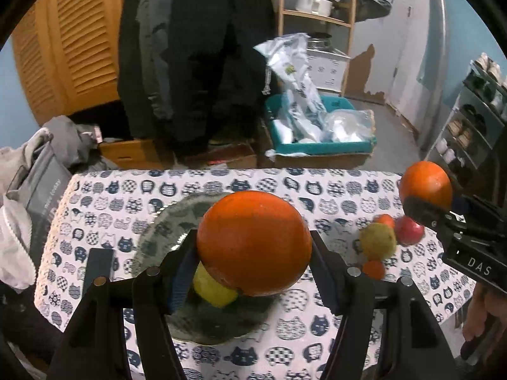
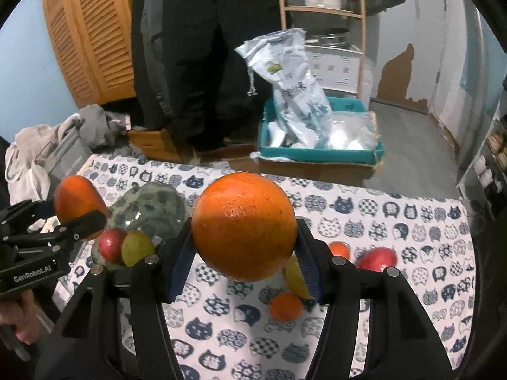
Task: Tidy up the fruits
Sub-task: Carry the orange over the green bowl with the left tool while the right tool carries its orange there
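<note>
My left gripper (image 1: 253,253) is shut on a large orange (image 1: 253,242) and holds it above a grey-green plate (image 1: 164,221). A yellow-green fruit (image 1: 214,288) lies on the plate; the right wrist view shows a red apple (image 2: 111,243) beside it (image 2: 137,248). My right gripper (image 2: 244,237) is shut on a second large orange (image 2: 242,224) above the cloth. Under it on the cloth lie a small orange (image 2: 285,306), a yellow fruit (image 2: 294,278), another small orange (image 2: 339,248) and a red apple (image 2: 377,259).
The table wears a white cloth with cat faces (image 1: 317,190). Behind it stand a dark hanging coat (image 1: 196,57), a teal box of bags (image 1: 317,126), a wooden shelf (image 1: 317,15) and a louvred door (image 1: 79,41). Clothes (image 1: 38,158) pile at the left.
</note>
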